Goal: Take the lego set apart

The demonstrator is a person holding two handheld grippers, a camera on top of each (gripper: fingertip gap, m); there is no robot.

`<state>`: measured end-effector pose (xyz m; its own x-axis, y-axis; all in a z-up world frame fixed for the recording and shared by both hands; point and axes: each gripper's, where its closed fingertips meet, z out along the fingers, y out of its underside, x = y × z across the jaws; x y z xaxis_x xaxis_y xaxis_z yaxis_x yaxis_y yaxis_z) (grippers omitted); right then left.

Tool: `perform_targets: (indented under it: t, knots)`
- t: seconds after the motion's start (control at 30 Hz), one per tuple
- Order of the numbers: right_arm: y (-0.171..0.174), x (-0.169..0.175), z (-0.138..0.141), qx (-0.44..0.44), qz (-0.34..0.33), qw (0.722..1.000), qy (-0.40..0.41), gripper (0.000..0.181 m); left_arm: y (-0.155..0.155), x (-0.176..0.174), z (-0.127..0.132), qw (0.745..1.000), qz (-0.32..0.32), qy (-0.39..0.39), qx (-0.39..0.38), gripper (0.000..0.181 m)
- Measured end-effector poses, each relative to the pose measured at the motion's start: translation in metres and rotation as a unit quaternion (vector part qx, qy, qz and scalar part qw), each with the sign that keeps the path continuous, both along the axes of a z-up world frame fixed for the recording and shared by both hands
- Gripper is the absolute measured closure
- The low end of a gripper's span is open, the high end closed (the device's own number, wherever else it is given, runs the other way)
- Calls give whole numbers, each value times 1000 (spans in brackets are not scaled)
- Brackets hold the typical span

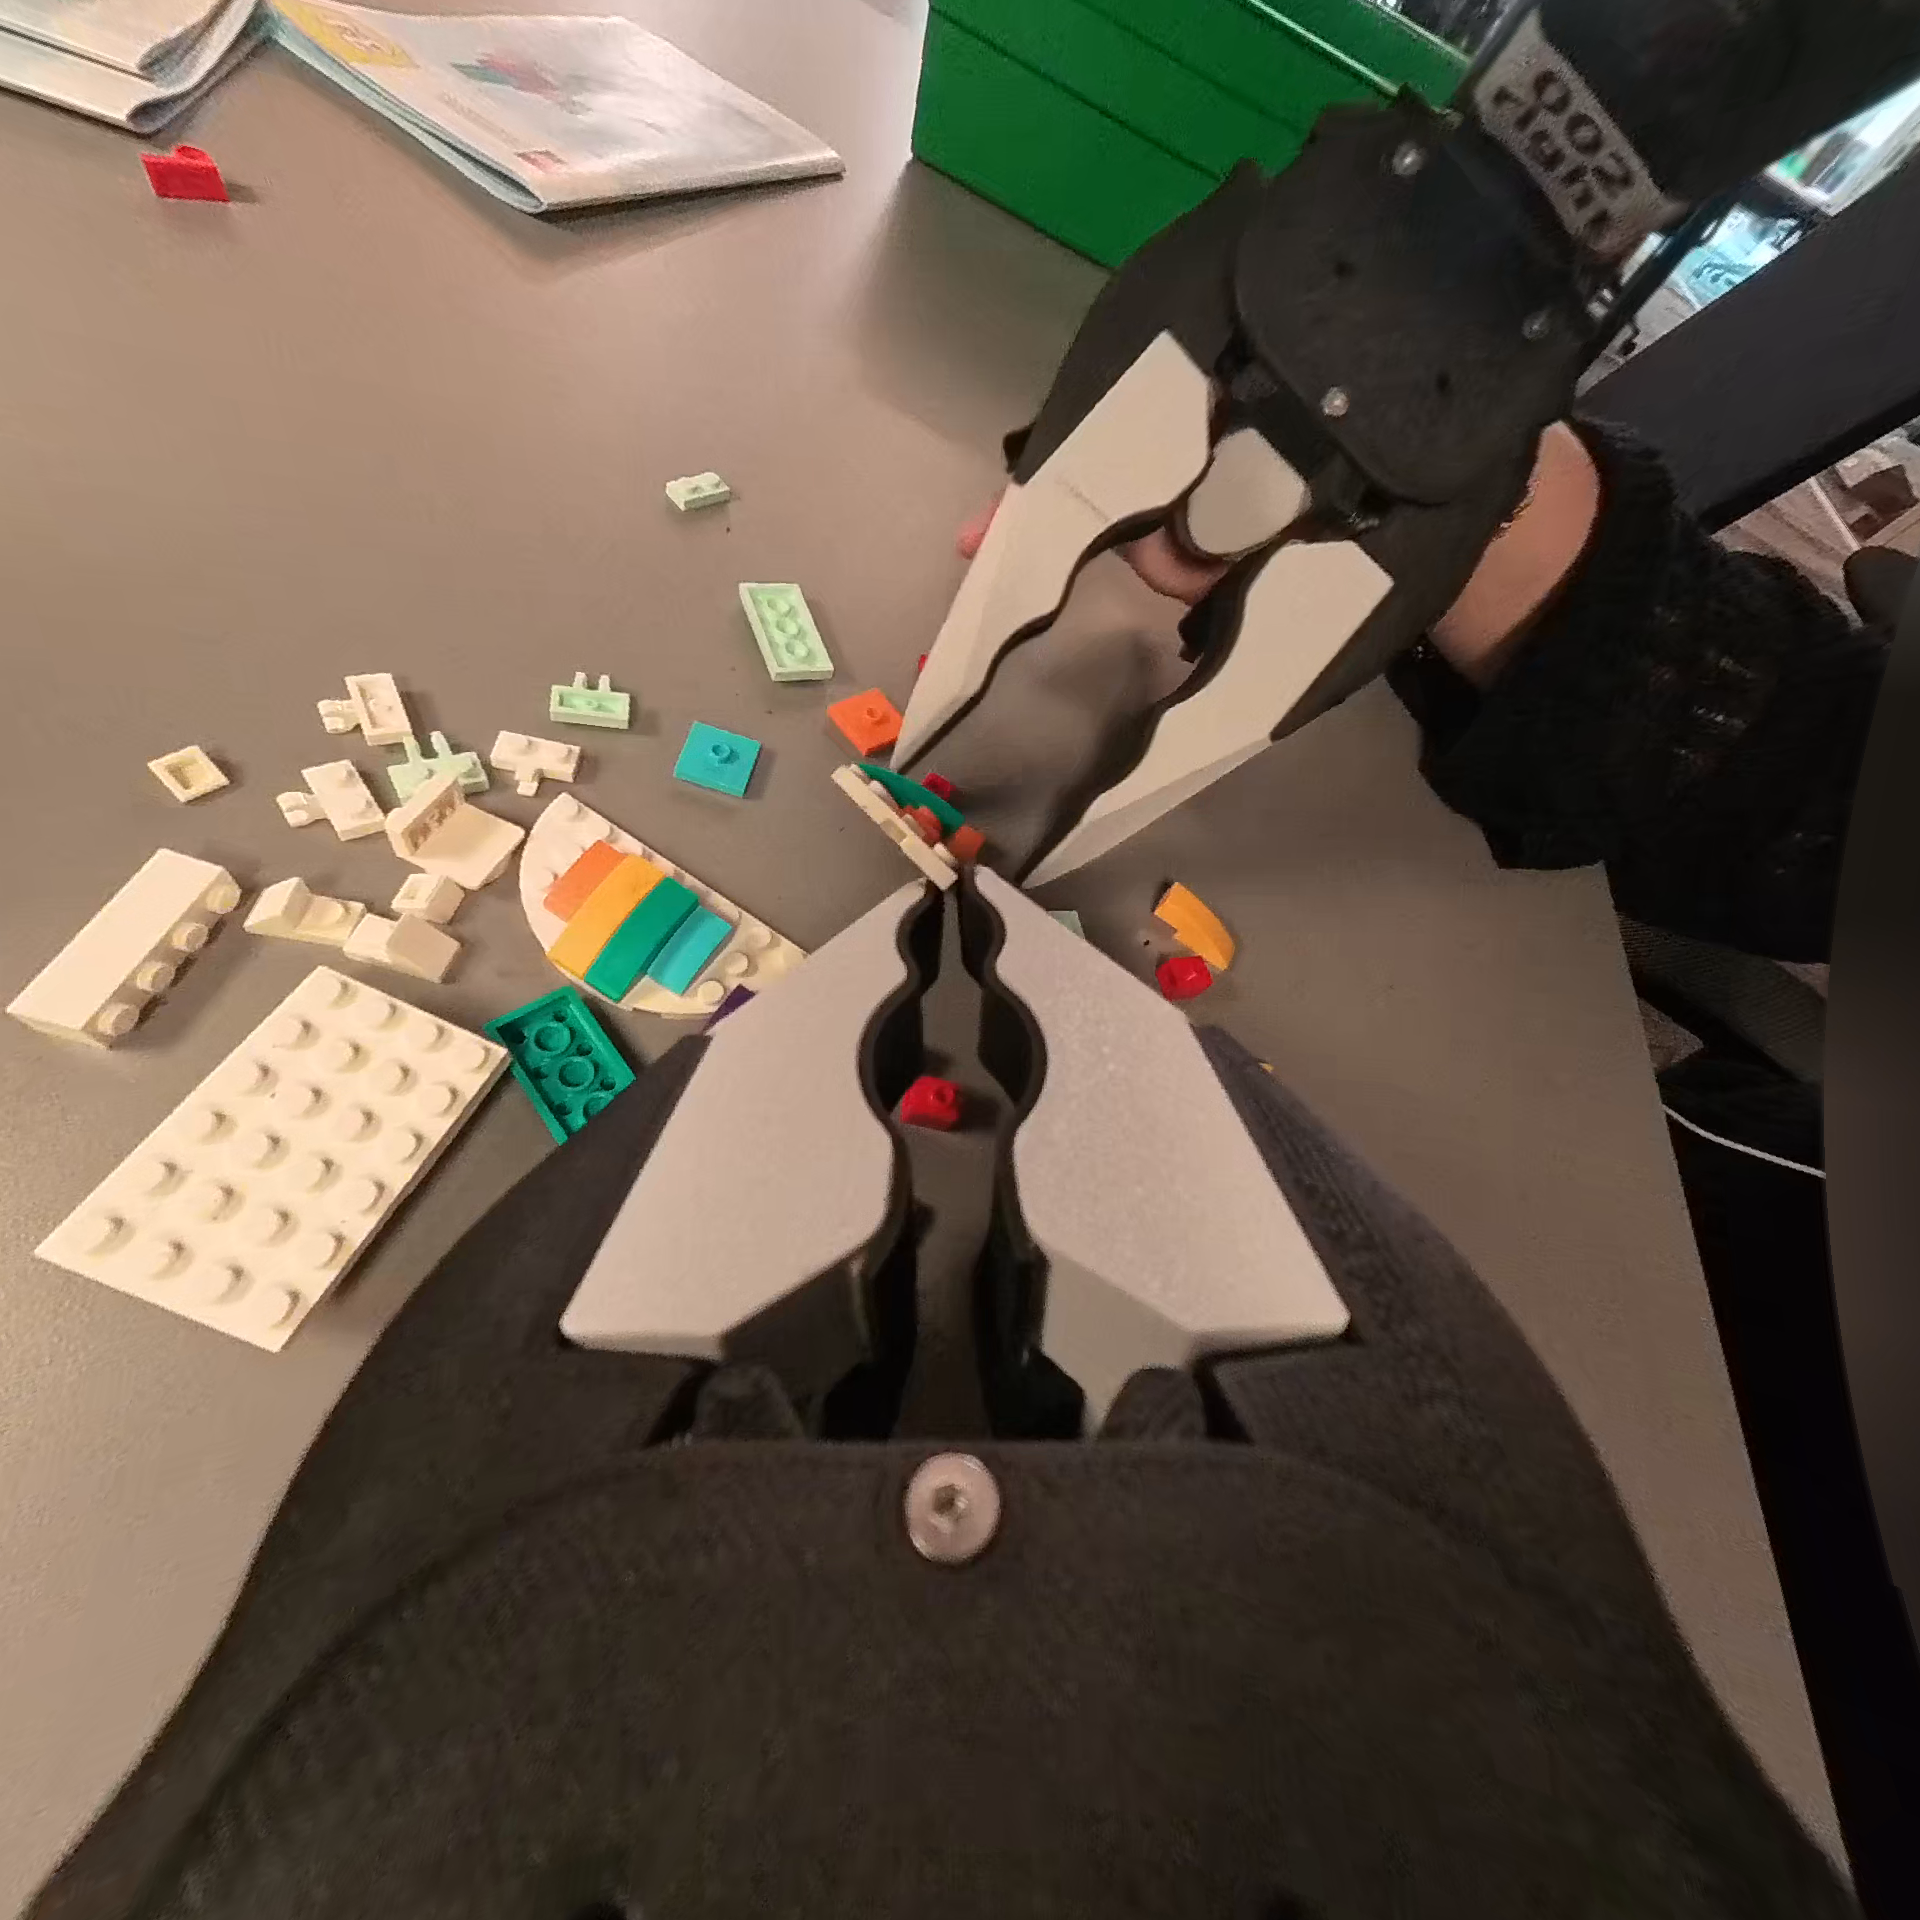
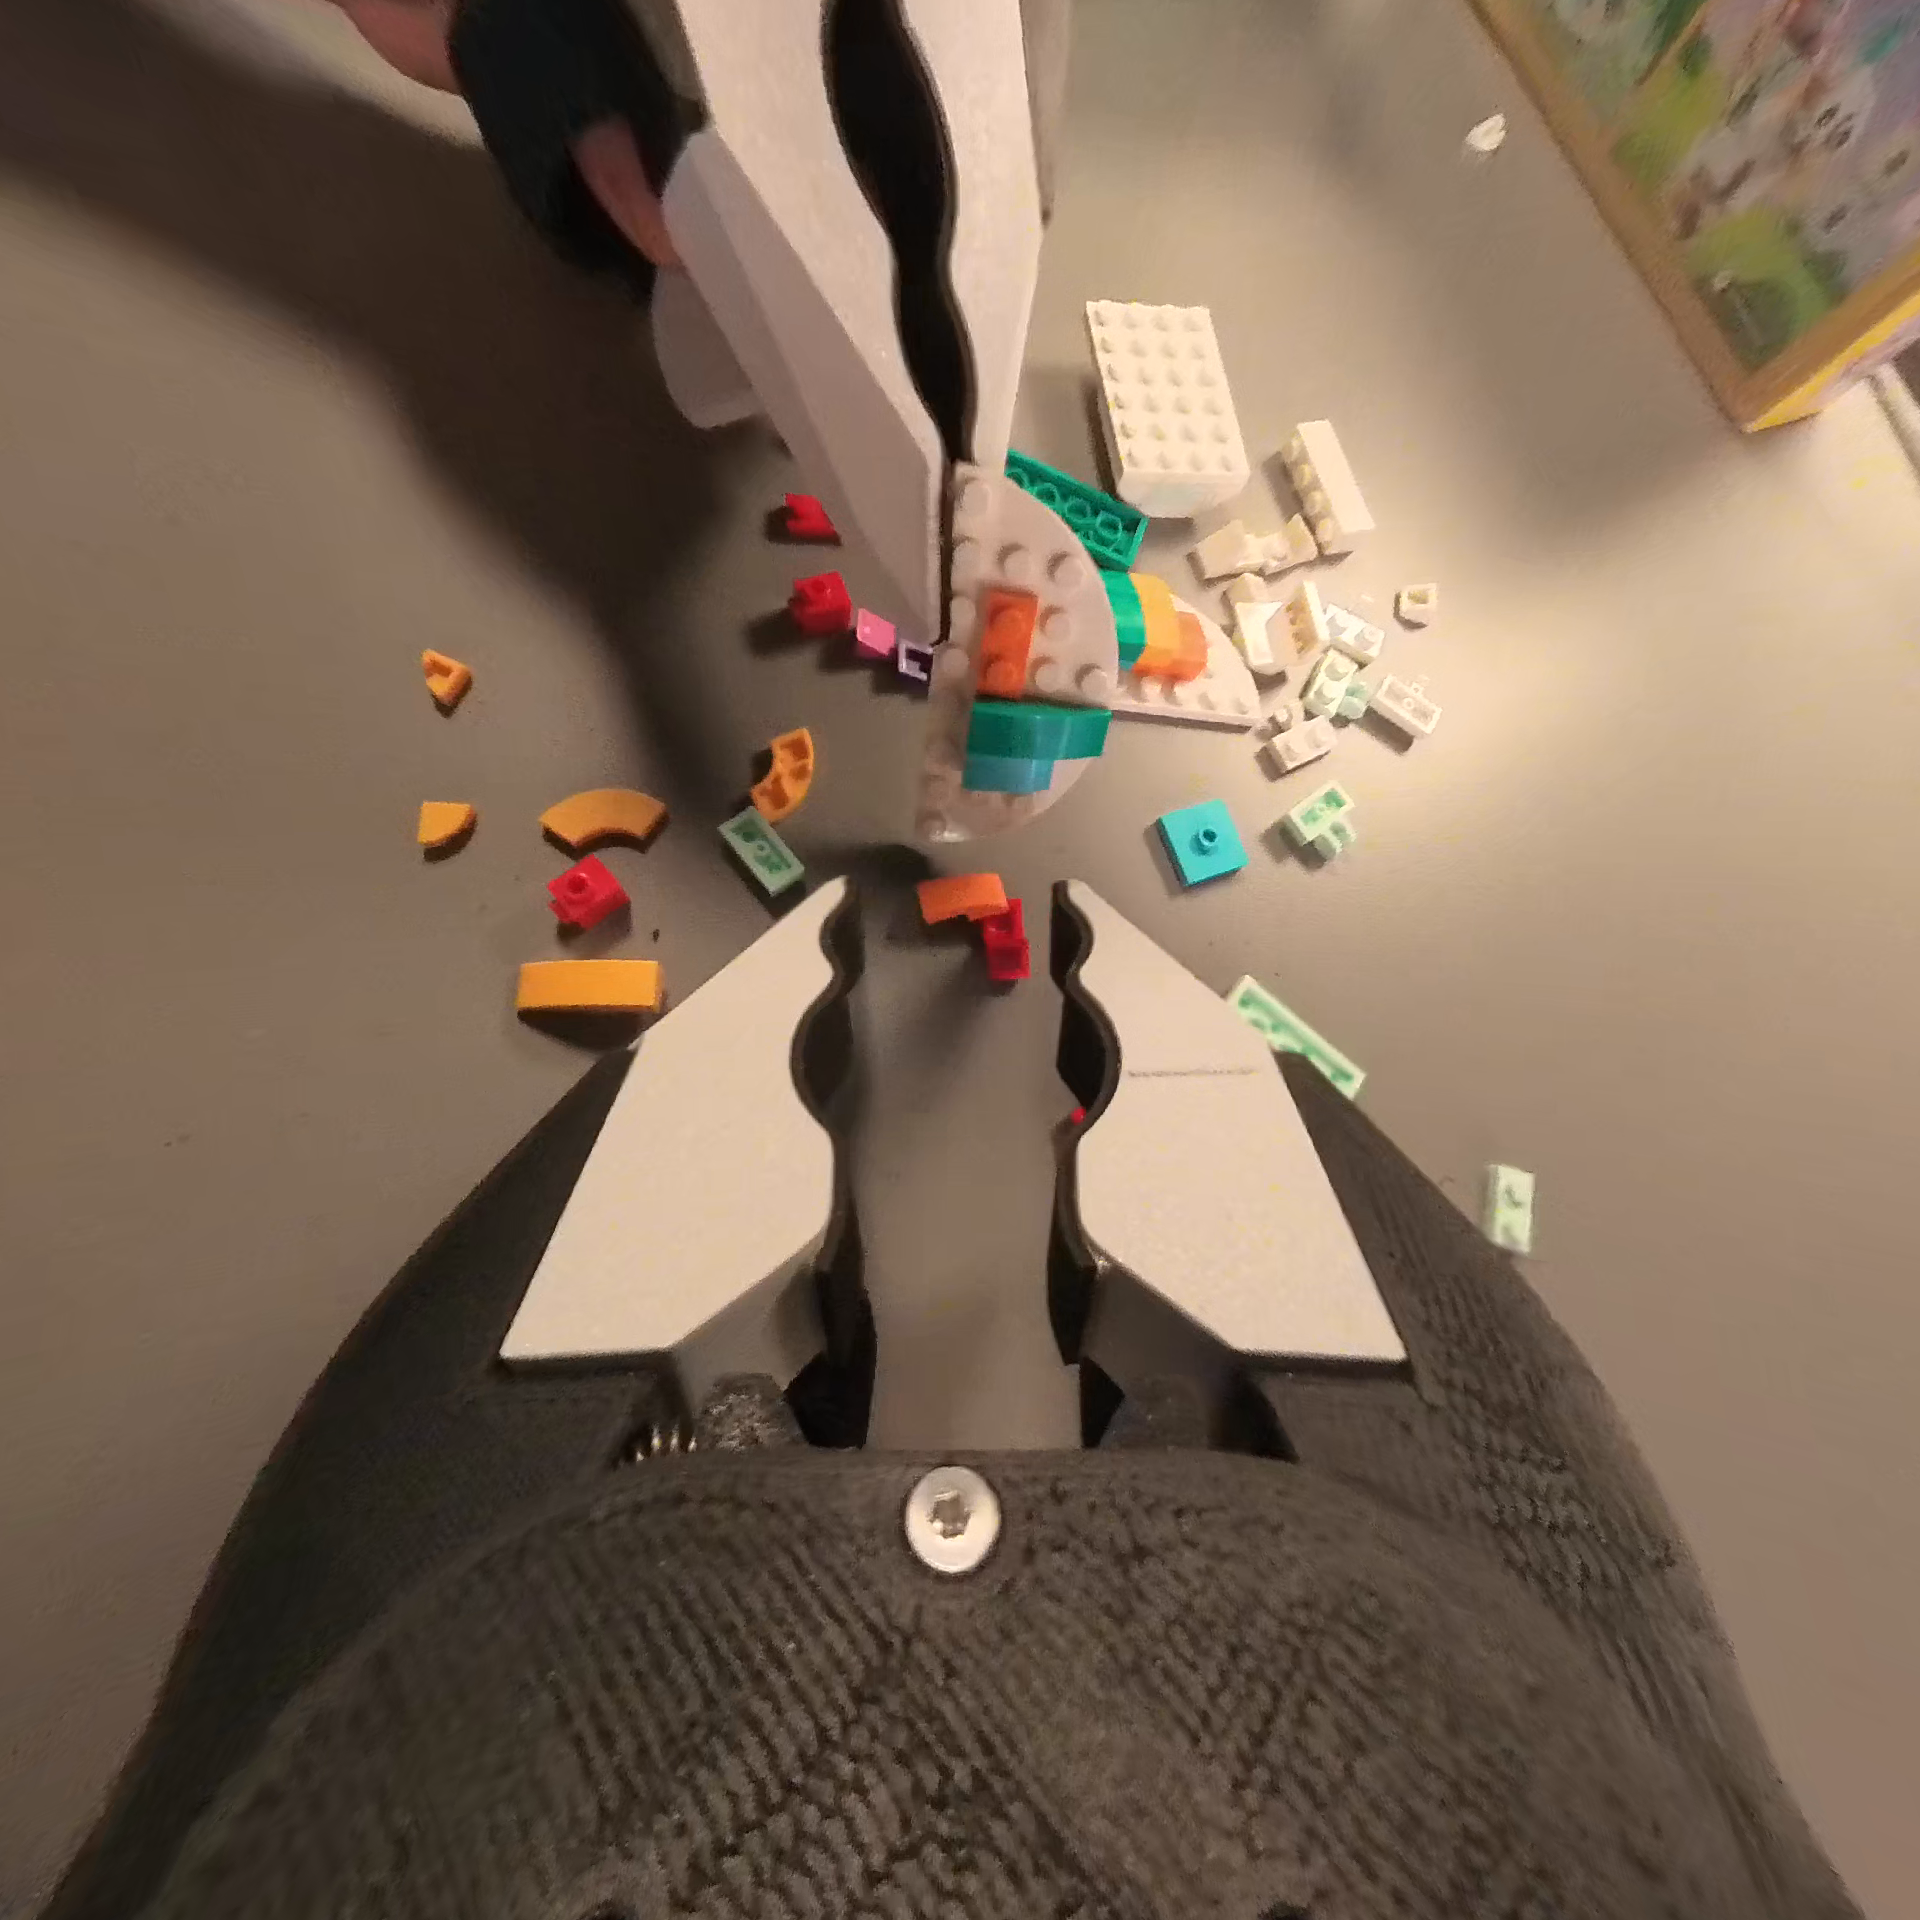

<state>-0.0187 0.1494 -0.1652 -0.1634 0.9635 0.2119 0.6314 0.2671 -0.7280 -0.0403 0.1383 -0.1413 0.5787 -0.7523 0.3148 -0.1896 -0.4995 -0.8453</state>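
My left gripper [image 1: 948, 883] is shut on the edge of a white half-round plate [image 1: 896, 823] and holds it above the grey table. In the right wrist view this gripper [image 2: 940, 623] comes down from the top, and the plate [image 2: 1039, 566] faces me with an orange brick [image 2: 1003, 644], a green piece [image 2: 1029, 727] and a teal piece [image 2: 1003, 774] stuck on it. My right gripper [image 2: 956, 894] is open and empty, just short of the plate's lower edge. In the left wrist view it [image 1: 966, 821] reaches in from the upper right, its jaws apart around the plate.
A second half-round plate with rainbow tiles [image 1: 623, 914] lies on the table beside a white baseplate [image 1: 270, 1153] and several loose white and mint pieces. Red and orange bits [image 2: 597, 821] are scattered at the left. A green bin [image 1: 1091, 114], booklets [image 1: 561, 94] and a box [image 2: 1714, 187] stand farther off. My right fingertips sit around 4 centimetres from my left ones.
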Motion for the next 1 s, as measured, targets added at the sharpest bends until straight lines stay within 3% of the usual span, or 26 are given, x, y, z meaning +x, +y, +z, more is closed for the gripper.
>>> perform_targets:
  t: [0.1, 0.23, 0.57, 0.73, 0.83, 0.93, 1.0]
  knots:
    - [0, -7, 13, 27, 6, 999, 42, 149, -1, 0, -1, 1000, -2, 2, -3, 180]
    - [-11, -20, 36, 5, 20, 992, 126, 173, -1, 1, -2, 1000, -4, 7, -1, 180]
    - [-7, -29, 30, 1, -2, 991, 132, 175, -5, 4, -2, 1000, -17, 14, 7, 180]
    - [-10, -26, 31, -38, -2, 991, 125, 177, -7, 7, -2, 996, -31, 55, 63, 181]
    - [-10, -28, 28, -6, -1, 994, 113, 181, 2, -4, -3, 998, 5, 53, 43, 181]
    - [-3, -22, 49, -2, -15, 988, 154, 181, 16, -31, -1, 996, 69, 51, 34, 181]
    - [3, -15, 61, -13, -20, 984, 177, 181, 16, -31, 12, 997, 68, 4, 36, 181]
